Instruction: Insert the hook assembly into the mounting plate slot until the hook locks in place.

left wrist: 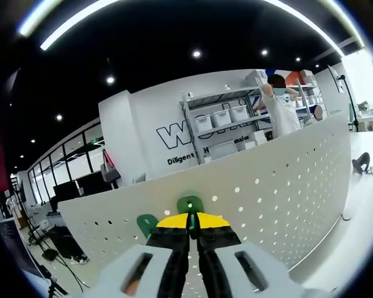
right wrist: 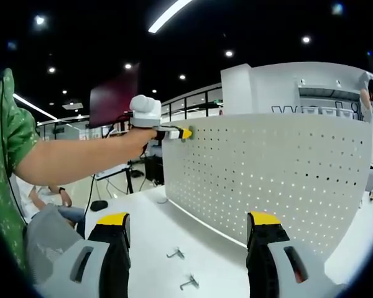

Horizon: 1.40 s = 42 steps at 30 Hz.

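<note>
The left tongs are pinched narrow on a green hook assembly, pressed up against the white perforated mounting plate near its top edge. The right tongs stand wide and empty above the white desk, where two spare metal hooks lie. Insertion looks underway, not confirmed. The tongs hide the slot, so whether the hook has locked cannot be made out.

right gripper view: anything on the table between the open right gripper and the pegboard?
Two small metal hooks lie on the white table, in front of the pegboard, between the right gripper jaws.
</note>
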Each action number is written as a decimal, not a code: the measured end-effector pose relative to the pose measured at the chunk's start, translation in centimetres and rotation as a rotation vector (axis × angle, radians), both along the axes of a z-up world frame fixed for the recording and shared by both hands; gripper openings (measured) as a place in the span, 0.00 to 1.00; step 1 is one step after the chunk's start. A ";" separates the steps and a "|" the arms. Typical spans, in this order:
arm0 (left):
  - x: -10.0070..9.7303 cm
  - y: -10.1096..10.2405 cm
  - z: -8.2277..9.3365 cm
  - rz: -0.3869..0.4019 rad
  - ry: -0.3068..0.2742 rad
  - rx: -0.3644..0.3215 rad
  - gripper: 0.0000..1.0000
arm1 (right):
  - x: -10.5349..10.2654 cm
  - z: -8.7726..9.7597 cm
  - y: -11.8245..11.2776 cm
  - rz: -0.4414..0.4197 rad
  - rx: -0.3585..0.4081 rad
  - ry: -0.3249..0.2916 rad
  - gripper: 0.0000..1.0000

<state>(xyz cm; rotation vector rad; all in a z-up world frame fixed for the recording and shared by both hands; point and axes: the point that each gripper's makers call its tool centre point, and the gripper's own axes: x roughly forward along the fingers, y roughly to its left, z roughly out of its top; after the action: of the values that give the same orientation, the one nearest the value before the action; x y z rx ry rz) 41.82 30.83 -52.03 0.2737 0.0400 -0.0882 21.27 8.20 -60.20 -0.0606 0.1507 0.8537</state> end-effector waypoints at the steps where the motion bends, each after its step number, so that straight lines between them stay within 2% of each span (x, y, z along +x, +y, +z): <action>1: 0.0 0.0 0.0 0.000 -0.001 0.000 0.03 | 0.0 0.0 0.0 0.000 -0.002 0.000 0.78; 18: 0.1 -0.1 -0.4 -0.001 -0.002 -0.042 0.03 | 0.1 0.0 -0.4 -0.008 -0.007 0.001 0.78; 32: 0.3 -0.1 -0.7 -0.007 0.000 -0.028 0.03 | 0.2 -0.1 -0.3 -0.009 -0.006 0.003 0.78; 42: 0.4 -0.1 -0.7 -0.022 0.015 0.026 0.03 | 0.1 -0.1 -0.1 -0.002 -0.008 0.005 0.78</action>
<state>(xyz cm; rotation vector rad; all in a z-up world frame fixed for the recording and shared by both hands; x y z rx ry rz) 42.24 30.72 -52.69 0.2993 0.0525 -0.1120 21.40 8.12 -60.34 -0.0654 0.1588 0.8516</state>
